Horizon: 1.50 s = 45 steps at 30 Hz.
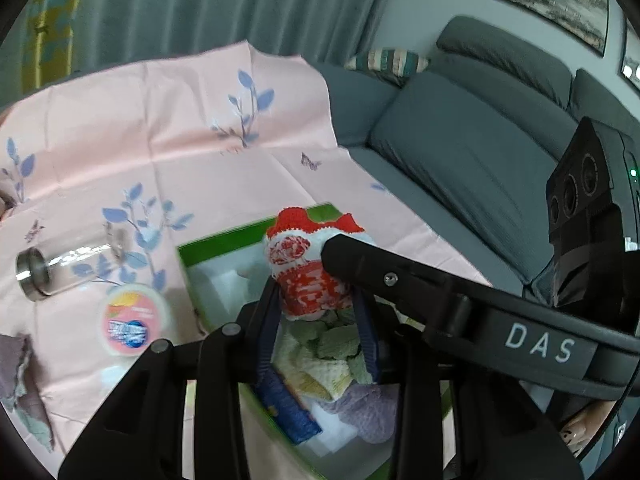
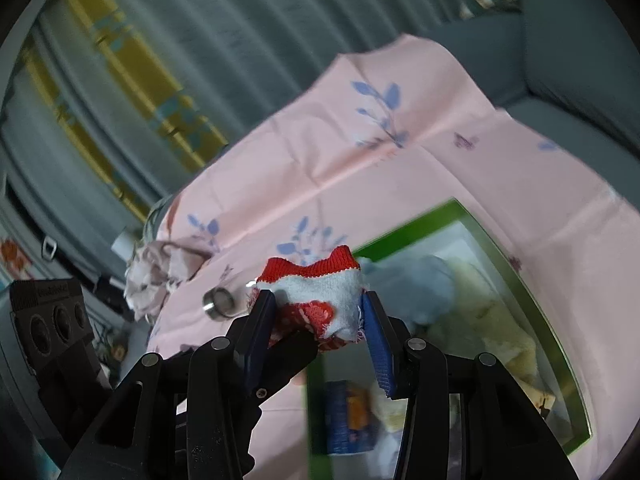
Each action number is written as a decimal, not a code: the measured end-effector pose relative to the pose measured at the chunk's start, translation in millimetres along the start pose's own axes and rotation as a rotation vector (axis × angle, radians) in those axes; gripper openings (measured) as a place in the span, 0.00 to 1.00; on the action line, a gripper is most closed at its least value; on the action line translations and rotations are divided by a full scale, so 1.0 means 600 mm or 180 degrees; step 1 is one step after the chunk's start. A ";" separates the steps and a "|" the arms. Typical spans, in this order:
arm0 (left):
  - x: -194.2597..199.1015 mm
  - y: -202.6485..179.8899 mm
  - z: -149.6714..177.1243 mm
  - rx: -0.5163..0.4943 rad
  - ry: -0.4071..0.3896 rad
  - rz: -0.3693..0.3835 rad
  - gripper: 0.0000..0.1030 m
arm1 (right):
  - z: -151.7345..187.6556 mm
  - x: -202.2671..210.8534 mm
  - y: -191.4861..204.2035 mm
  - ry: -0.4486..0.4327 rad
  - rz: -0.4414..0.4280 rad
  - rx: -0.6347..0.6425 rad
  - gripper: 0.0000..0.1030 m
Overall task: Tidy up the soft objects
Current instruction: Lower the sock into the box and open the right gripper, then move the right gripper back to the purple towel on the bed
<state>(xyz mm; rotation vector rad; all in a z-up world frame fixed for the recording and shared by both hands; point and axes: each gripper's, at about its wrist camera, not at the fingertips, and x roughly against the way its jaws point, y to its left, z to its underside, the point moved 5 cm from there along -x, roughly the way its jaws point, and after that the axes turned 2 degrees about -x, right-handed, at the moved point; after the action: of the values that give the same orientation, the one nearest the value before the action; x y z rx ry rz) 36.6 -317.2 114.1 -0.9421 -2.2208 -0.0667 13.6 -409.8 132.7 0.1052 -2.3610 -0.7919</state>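
A red and white knitted sock (image 1: 308, 264) is held above a green-rimmed box (image 1: 224, 238) on a pink floral cloth. My left gripper (image 1: 316, 300) is shut on the sock's lower part. My right gripper (image 2: 316, 304) is shut on the same sock (image 2: 320, 284), and its black finger (image 1: 360, 260) crosses the left wrist view from the right. The box (image 2: 404, 236) holds several soft pieces in green, yellow, lilac and pale blue, plus a blue packet (image 1: 292, 408).
On the pink cloth (image 1: 160, 152) lie a clear bottle with a metal cap (image 1: 52, 268), a round pink tub (image 1: 134, 320) and a grey-purple cloth (image 1: 20, 376). A crumpled pinkish cloth (image 2: 160, 272) lies at the far edge. A grey sofa (image 1: 460, 140) stands on the right.
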 end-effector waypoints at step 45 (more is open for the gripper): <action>0.093 0.085 0.041 0.0287 0.0069 -0.0544 0.78 | 0.013 0.028 -0.011 -0.0156 0.0276 -0.0180 0.75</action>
<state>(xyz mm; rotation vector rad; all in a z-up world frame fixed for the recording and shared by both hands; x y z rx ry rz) 27.8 -238.3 120.1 -0.6987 -2.2602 -0.0546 -5.5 -415.8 133.2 -0.0404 -2.3695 -0.8268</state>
